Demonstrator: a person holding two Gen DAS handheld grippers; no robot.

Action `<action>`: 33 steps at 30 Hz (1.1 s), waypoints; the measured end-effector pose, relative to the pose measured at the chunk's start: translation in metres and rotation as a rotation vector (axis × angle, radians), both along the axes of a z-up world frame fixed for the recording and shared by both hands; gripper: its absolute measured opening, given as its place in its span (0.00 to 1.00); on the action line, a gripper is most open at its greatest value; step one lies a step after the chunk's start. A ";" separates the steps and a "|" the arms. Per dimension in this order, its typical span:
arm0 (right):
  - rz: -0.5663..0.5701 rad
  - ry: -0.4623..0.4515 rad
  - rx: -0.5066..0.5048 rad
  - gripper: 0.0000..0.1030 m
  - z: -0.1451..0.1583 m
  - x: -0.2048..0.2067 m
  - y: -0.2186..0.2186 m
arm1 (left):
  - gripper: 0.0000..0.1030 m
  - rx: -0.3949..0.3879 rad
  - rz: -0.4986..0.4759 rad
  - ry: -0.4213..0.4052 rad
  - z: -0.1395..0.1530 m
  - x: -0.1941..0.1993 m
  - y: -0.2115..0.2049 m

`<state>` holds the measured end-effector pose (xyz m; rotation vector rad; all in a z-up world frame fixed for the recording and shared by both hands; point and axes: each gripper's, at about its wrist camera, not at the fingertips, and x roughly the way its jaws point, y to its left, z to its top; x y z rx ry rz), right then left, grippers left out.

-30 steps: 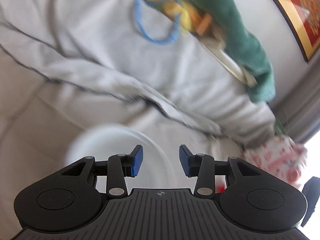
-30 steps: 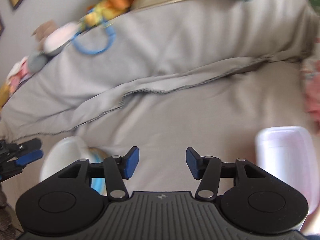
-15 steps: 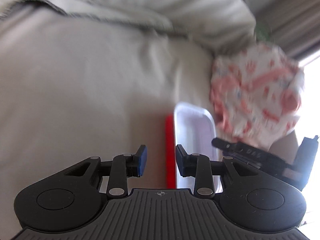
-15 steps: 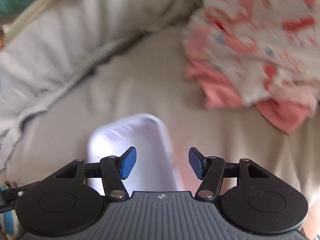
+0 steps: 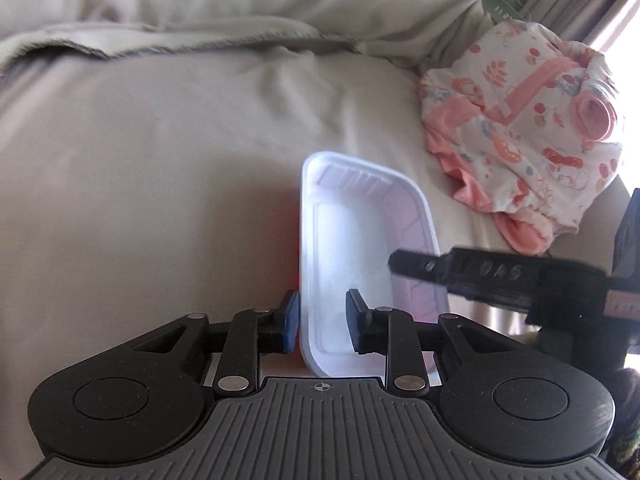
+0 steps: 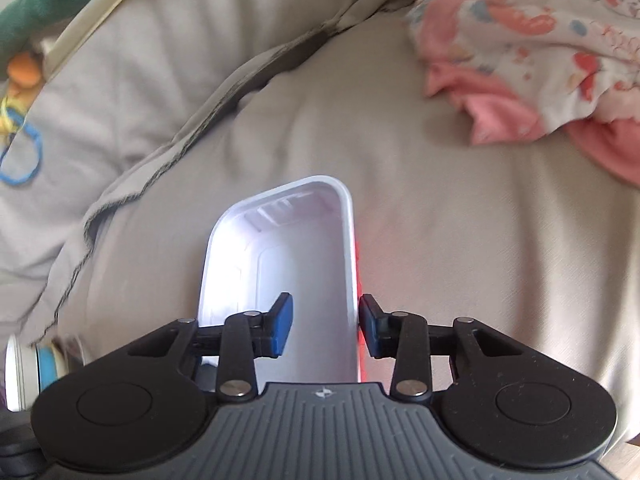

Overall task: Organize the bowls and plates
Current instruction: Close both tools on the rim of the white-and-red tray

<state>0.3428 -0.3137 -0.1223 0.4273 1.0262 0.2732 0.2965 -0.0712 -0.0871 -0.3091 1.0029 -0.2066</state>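
A white rectangular plastic tray point(image 5: 352, 236) with a red outer side lies on the beige bed cover; it also shows in the right wrist view point(image 6: 288, 252). My left gripper point(image 5: 322, 328) is open, its jaws astride the tray's left wall near the near end. My right gripper point(image 6: 326, 330) is open, its jaws astride the tray's right wall. The right gripper shows in the left wrist view as a black bar point(image 5: 480, 276) over the tray's right rim. A stack of round dishes, white and blue point(image 6: 36, 364), sits at the far left edge of the right wrist view, partly hidden.
A pink patterned cloth bundle point(image 5: 528, 136) lies right of the tray, also in the right wrist view point(image 6: 532, 40). A grey blanket fold point(image 6: 168, 128) runs behind. A blue ring point(image 6: 20, 156) and green cloth point(image 6: 52, 0) lie far left.
Both grippers have moved in on the white tray and now straddle its opposite long walls. The jaws of both have narrowed a little.
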 end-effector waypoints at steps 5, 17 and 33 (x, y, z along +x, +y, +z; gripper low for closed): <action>0.073 0.012 0.041 0.36 -0.001 -0.023 0.041 | 0.28 0.048 0.071 -0.007 0.013 -0.038 0.039; 0.300 -0.019 0.056 0.36 0.004 -0.082 0.120 | 0.28 0.026 0.244 0.064 0.002 -0.114 0.111; 0.308 -0.078 0.094 0.35 -0.006 -0.078 0.110 | 0.25 -0.008 0.220 0.087 -0.017 -0.100 0.103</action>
